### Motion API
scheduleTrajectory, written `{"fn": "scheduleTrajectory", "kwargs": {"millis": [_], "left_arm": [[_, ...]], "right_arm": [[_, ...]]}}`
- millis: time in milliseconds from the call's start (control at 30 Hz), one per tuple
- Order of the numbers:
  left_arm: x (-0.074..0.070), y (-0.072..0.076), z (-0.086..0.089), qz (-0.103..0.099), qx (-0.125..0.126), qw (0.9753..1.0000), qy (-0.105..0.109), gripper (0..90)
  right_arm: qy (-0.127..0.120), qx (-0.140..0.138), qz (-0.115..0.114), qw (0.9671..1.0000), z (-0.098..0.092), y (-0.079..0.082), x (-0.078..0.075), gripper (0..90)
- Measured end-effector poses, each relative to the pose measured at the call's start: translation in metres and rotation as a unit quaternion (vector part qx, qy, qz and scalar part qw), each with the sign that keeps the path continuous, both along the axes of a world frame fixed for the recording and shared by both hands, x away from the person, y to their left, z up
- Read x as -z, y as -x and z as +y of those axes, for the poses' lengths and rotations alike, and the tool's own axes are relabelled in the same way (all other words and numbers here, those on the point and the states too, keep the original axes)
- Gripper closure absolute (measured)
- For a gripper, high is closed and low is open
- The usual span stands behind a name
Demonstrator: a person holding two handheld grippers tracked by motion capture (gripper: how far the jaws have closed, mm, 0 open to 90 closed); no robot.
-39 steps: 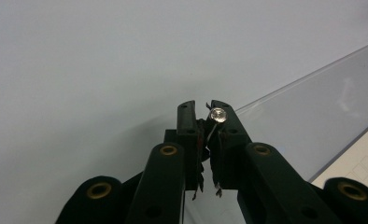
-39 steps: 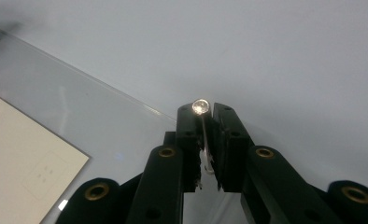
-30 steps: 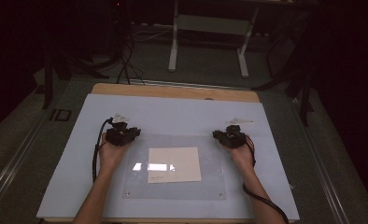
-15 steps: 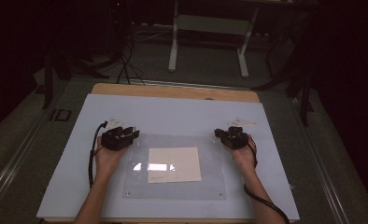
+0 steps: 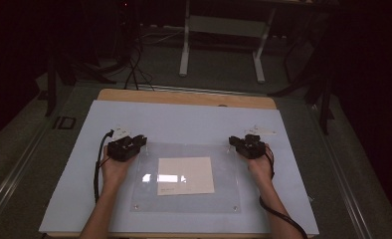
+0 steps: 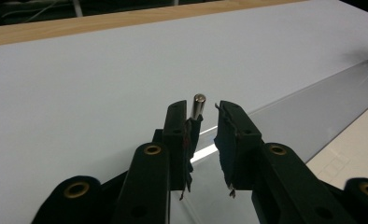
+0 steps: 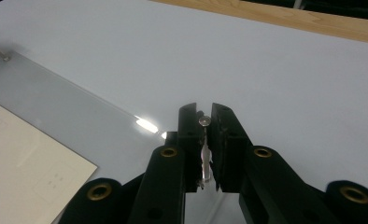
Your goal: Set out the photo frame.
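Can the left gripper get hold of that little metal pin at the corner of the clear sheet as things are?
Probably yes. The left gripper stands open with the metal pin upright between its jaws, against one pad, at the corner of the clear sheet. Nothing lies in the way; closing should catch it.

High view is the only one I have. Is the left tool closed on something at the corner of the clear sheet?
Observer: No. The left tool is open. A small metal pin stands upright beside one jaw, with a gap to the other.
Operator: And the right tool?
Observer: The right tool is shut on a second pin, at the edge of the clear sheet.
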State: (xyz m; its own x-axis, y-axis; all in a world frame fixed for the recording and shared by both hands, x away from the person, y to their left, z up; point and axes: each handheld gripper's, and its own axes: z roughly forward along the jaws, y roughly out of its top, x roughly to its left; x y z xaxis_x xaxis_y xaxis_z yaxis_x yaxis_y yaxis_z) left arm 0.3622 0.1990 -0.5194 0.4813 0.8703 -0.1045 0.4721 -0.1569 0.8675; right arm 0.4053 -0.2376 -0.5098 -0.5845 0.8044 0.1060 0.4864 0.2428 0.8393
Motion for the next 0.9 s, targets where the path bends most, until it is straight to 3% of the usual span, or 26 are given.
{"fn": "scheduleTrajectory", "kwargs": {"millis": [233, 467, 600, 733, 900], "left_arm": [[0.0015, -0.0071, -0.002, -0.003, -0.005, 1.0, -0.004, 82.4], [0.0021, -0.0081, -0.003, -0.01, 0.001, 0.9998, -0.014, 83.6], [0.0002, -0.0086, -0.0056, -0.012, -0.001, 0.9995, -0.028, 84.8], [0.0002, -0.011, -0.0067, -0.01, -0.001, 0.9997, -0.024, 84.8], [0.0029, -0.0103, -0.0045, -0.009, -0.004, 0.9999, -0.003, 84.0]], "right_arm": [[-0.012, -0.007, 0.002, 0.9999, -0.0029, -0.0011, 0.0036, 82.5], [-0.01, -0.006, 0.003, 0.9999, -0.0017, -0.0013, 0.0037, 83.4], [0.009, 0.003, -0.009, 0.9999, 0.0013, 0.0026, 0.002, 84.6], [0.006, 0.003, -0.01, 0.9999, 0.0001, 0.0038, 0.0029, 84.5], [-0.003, 0.002, -0.002, 1.0, -0.0009, 0.0018, 0.0034, 83.2]]}}
